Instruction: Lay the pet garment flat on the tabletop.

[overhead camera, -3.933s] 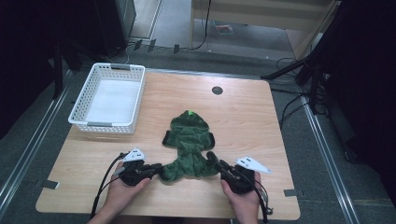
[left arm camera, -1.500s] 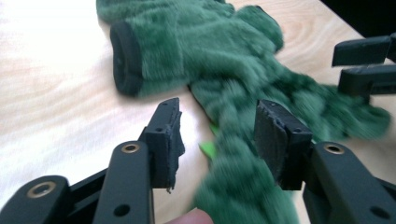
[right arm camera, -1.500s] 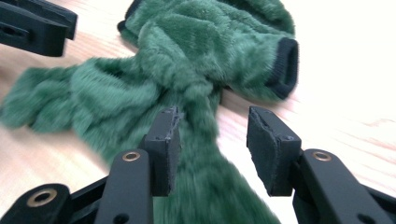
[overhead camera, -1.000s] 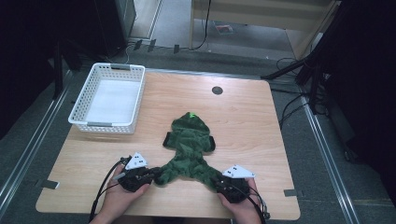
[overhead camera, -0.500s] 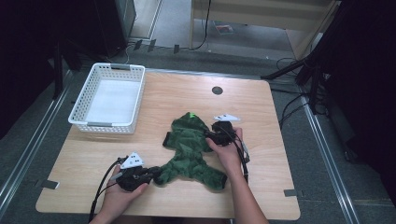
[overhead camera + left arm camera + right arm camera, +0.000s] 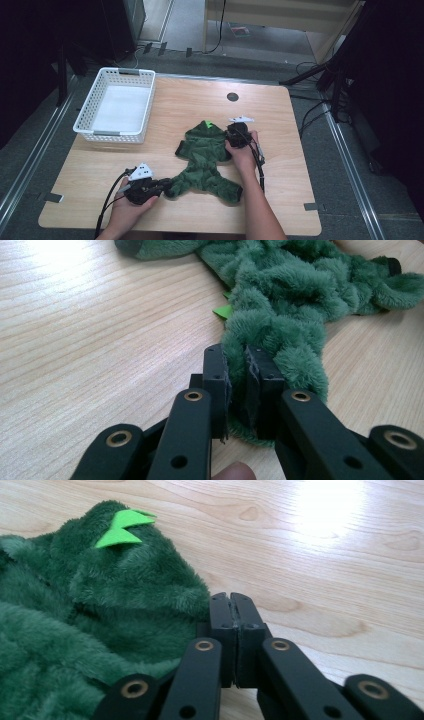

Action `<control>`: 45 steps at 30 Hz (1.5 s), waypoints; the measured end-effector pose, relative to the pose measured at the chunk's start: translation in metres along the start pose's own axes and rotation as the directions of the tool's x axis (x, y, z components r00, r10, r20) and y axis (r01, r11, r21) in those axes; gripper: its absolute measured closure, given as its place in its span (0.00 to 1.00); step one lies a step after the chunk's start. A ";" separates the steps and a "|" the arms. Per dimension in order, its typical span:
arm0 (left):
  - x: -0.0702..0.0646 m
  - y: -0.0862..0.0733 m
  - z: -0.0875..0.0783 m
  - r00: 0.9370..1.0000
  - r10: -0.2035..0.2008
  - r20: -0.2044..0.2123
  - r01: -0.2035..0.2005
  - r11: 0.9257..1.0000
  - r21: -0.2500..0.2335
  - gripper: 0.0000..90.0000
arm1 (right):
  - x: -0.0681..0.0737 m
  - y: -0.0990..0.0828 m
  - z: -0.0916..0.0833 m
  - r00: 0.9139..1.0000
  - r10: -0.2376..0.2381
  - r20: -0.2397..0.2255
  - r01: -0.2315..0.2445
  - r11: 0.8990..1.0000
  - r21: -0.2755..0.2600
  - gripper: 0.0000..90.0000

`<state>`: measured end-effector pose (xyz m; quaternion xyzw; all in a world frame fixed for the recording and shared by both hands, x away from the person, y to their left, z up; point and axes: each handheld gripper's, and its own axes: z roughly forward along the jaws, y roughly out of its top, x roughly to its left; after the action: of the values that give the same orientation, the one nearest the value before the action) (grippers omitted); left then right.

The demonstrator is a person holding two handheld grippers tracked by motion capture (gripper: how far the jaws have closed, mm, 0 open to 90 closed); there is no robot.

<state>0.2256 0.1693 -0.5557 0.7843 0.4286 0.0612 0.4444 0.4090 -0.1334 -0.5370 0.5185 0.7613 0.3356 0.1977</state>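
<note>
Right gripper [image 6: 235, 138] has crossed from the bench's near edge to the costume's [image 6: 207, 160] hood side — fingers just closed together, empty; left gripper [image 6: 164, 187] clamped on a leg.

High view overhead facing forward-down, two gripper views close along jaws, all sharing the green garment [image 6: 207, 160].

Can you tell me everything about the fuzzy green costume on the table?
The green costume looks like plush fleece, with a hood bearing a bright green felt spike, dark cuffs and spread legs. It lies flat on the wooden table, hood toward the far edge. The left gripper pinches one leg end between its fingers. The right gripper, jaws shut together, sits against the hood's edge.
</note>
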 end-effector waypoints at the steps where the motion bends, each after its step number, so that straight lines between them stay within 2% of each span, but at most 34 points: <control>1: 0.000 0.000 0.000 1.000 -0.001 -0.001 0.001 1.000 0.000 0.89 | -0.003 -0.001 -0.002 1.000 0.020 -0.022 -0.020 1.000 -0.004 0.89; 3: 0.000 0.000 0.000 1.000 -0.002 -0.001 0.002 1.000 -0.002 0.89 | -0.007 -0.002 -0.006 0.997 0.053 -0.061 -0.054 0.998 -0.012 0.84; 6: 0.001 0.000 0.000 1.000 -0.005 0.001 0.005 1.000 -0.003 0.87 | -0.011 -0.006 -0.016 0.992 0.065 -0.106 -0.069 0.997 -0.038 0.78; 10: 0.001 0.000 0.000 1.000 -0.017 -0.002 0.017 1.000 -0.003 0.84 | -0.012 -0.009 -0.029 0.993 0.050 -0.111 -0.058 0.996 -0.068 0.77; 13: 0.002 -0.001 -0.002 1.000 -0.024 -0.004 0.024 0.999 -0.027 0.76 | -0.012 -0.014 -0.042 0.990 0.061 -0.126 -0.072 0.993 -0.091 0.76; 17: 0.004 -0.002 -0.005 0.999 -0.032 0.021 0.033 0.998 -0.053 0.72 | -0.005 -0.024 -0.057 0.988 0.025 -0.151 -0.041 0.994 -0.106 0.73; 21: 0.005 -0.002 -0.008 0.999 -0.039 0.027 0.041 0.997 -0.067 0.72 | 0.002 -0.034 -0.072 0.984 0.004 -0.178 -0.025 0.993 -0.116 0.69; 23: 0.006 -0.001 -0.010 0.999 -0.038 0.027 0.040 0.996 -0.080 0.70 | 0.006 -0.041 -0.078 0.982 -0.022 -0.190 0.000 0.993 -0.119 0.66; 26: 0.011 -0.001 -0.015 0.999 -0.044 0.011 0.044 0.995 -0.084 0.65 | 0.007 -0.051 -0.084 0.980 -0.037 -0.197 0.014 0.993 -0.115 0.62; 29: 0.019 -0.001 -0.023 0.998 -0.061 -0.005 0.060 0.991 -0.117 0.60 | 0.005 -0.058 -0.089 0.980 -0.036 -0.197 0.012 0.993 -0.121 0.58; 32: 0.023 -0.002 -0.034 0.998 -0.050 -0.038 0.043 0.985 -0.170 0.51 | -0.003 -0.065 -0.095 0.982 -0.030 -0.189 0.001 0.989 -0.149 0.52; 34: 0.024 -0.003 -0.040 0.997 -0.037 -0.071 0.022 0.980 -0.198 0.45 | -0.009 -0.070 -0.098 0.985 -0.018 -0.173 -0.009 0.988 -0.155 0.44; 36: 0.026 -0.005 -0.046 0.993 -0.037 -0.115 0.011 0.975 -0.221 0.36 | -0.016 -0.075 -0.103 0.987 0.008 -0.158 -0.033 0.987 -0.158 0.36; 38: 0.027 -0.006 -0.051 0.986 -0.058 -0.157 0.021 0.974 -0.227 0.24 | -0.022 -0.081 -0.108 0.990 0.017 -0.137 -0.040 0.985 -0.168 0.28; 40: 0.032 -0.007 -0.056 0.983 -0.077 -0.165 0.039 0.975 -0.218 0.13 | -0.028 -0.086 -0.112 0.994 0.022 -0.112 -0.041 0.984 -0.172 0.19; 42: 0.036 -0.008 -0.060 0.984 -0.083 -0.156 0.047 0.975 -0.217 0.10 | -0.035 -0.091 -0.118 0.994 0.044 -0.101 -0.061 0.984 -0.165 0.14; 45: 0.043 -0.013 -0.069 0.977 -0.087 -0.193 0.039 0.971 -0.238 0.03 | -0.047 -0.099 -0.127 0.993 0.078 -0.090 -0.092 0.982 -0.167 0.06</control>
<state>0.2117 0.2480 -0.5367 0.7025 0.4861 0.1762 0.4890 0.2793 -0.2388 -0.5217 0.5173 0.7145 0.4289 0.1949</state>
